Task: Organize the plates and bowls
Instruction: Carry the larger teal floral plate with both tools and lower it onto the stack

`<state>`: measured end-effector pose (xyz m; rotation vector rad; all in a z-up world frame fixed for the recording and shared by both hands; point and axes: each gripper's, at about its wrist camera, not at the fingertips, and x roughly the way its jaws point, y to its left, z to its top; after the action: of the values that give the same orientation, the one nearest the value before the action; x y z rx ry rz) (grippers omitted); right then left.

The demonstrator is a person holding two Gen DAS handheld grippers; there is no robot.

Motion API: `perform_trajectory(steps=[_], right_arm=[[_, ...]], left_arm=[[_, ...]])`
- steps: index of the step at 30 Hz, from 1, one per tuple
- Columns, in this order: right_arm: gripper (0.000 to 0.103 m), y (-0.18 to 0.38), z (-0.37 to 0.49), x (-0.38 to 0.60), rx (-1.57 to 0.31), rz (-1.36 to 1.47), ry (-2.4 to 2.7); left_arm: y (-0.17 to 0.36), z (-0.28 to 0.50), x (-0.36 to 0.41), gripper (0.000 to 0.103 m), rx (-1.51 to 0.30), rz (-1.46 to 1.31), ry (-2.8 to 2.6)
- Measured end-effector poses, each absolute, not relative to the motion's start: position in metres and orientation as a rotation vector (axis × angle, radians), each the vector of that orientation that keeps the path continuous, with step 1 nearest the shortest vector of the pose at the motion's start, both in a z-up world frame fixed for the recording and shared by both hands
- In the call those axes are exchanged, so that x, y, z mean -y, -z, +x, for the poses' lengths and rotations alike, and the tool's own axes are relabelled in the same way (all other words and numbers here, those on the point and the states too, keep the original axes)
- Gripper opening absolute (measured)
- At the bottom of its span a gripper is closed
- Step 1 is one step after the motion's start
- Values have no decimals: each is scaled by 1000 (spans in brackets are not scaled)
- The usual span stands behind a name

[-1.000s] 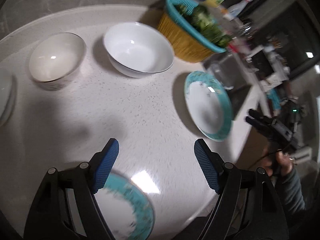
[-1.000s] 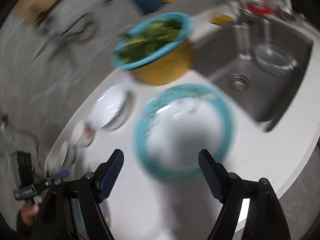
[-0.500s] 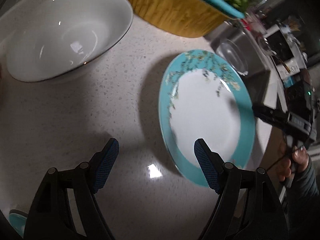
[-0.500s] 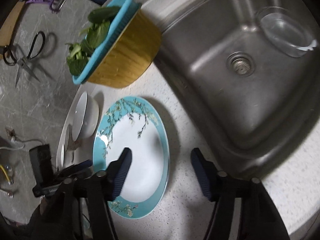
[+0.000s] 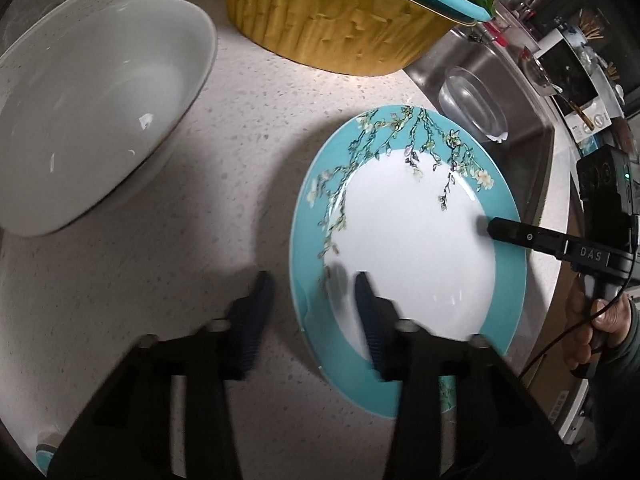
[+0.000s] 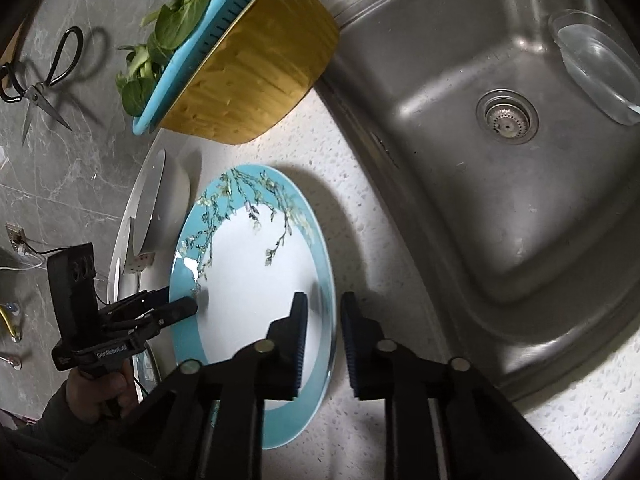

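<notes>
A teal-rimmed plate (image 5: 408, 256) (image 6: 248, 280) with a white centre and blossom branches lies flat on the speckled counter beside the sink. My left gripper (image 5: 312, 292) straddles its left rim, one finger on the counter outside, the other over the white centre. Its jaws are closing, blurred, with a gap still beside the rim. My right gripper (image 6: 324, 308) straddles the opposite rim on the sink side. Its jaws are also closing and stand narrow, close to the rim on both sides. Each gripper shows in the other's view: left gripper (image 6: 176, 306), right gripper (image 5: 494, 228).
A large white bowl (image 5: 92, 112) (image 6: 152, 208) stands left of the plate. Behind it is a yellow basin with a teal colander of greens (image 5: 340, 20) (image 6: 248, 80). The steel sink (image 6: 460, 184) holds a glass dish (image 6: 592, 64). Scissors (image 6: 44, 80) lie far left.
Both grippers dropped down onto the teal-rimmed plate from opposite sides. Their jaws went from wide open to narrow around its rims.
</notes>
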<state>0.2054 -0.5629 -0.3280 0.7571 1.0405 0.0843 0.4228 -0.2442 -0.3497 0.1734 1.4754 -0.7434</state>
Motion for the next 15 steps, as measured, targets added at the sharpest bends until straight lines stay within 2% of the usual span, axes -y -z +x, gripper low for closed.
perform_trajectory(steps=[7, 15], right_arm=[[9, 329, 208, 564, -1067, 756, -74], [11, 327, 210, 561, -1098, 778, -25]], left_arm=[[354, 423, 256, 17, -1488, 188, 741], [351, 424, 238, 16, -1497, 158, 723]])
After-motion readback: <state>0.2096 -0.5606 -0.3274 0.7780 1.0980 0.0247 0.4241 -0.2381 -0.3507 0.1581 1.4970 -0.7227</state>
